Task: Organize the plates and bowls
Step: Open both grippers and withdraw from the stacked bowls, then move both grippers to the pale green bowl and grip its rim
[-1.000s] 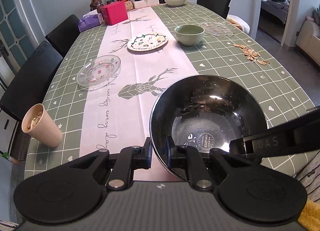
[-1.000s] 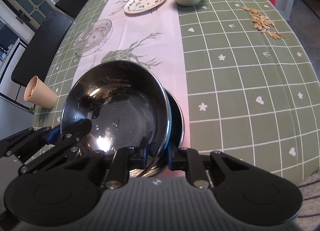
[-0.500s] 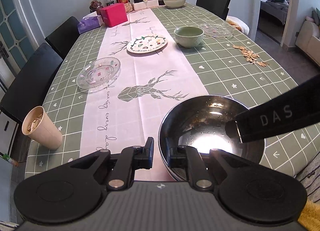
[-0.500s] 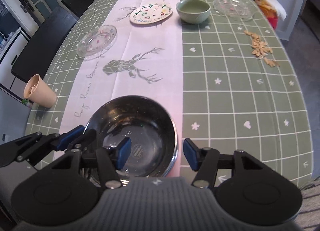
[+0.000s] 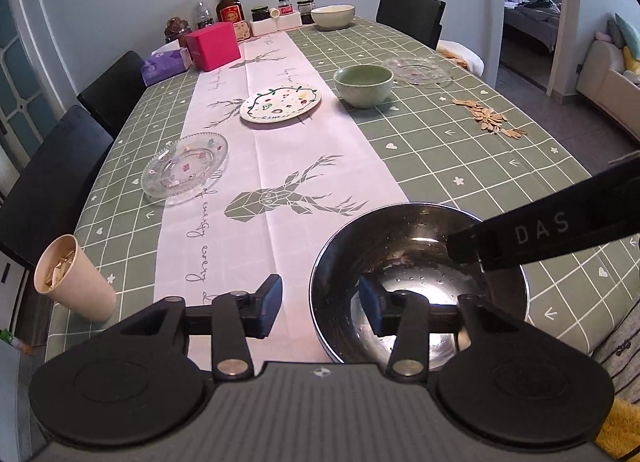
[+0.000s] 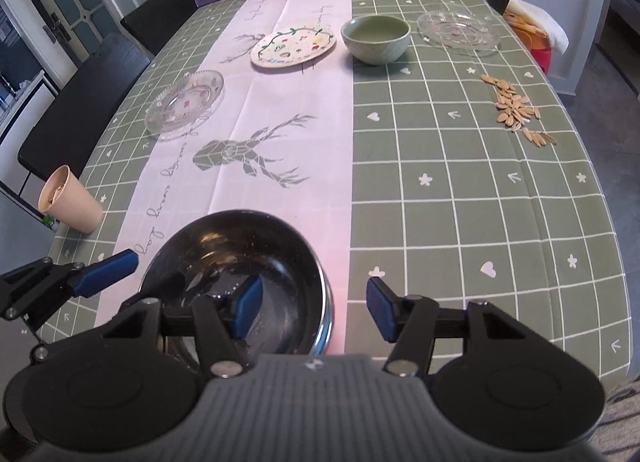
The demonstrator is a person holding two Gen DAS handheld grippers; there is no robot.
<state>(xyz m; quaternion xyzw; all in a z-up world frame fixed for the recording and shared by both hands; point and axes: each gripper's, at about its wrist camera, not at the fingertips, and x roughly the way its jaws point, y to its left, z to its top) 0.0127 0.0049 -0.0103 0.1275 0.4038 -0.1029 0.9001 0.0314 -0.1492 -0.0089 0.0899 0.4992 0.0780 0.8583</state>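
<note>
Now both grippers, left (image 5: 318,304) and right (image 6: 314,312), freshly unclenched astride the steel bowl's (image 5: 416,246) rim.

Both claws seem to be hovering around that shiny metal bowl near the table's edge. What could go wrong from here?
Each open gripper, left gripper and right gripper, straddles the steel bowl's rim, so pulling away carelessly might snag and tip it. The bowl sits near the table edge and might slide off.

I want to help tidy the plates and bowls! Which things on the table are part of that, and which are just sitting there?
For tidying:
shiny steel bowl
green ceramic bowl
painted white plate
two clear glass plates
cream bowl at the far end

Just sitting there:
paper cup
scattered seeds
pink box
purple tissue pack
bottles and jars
</note>
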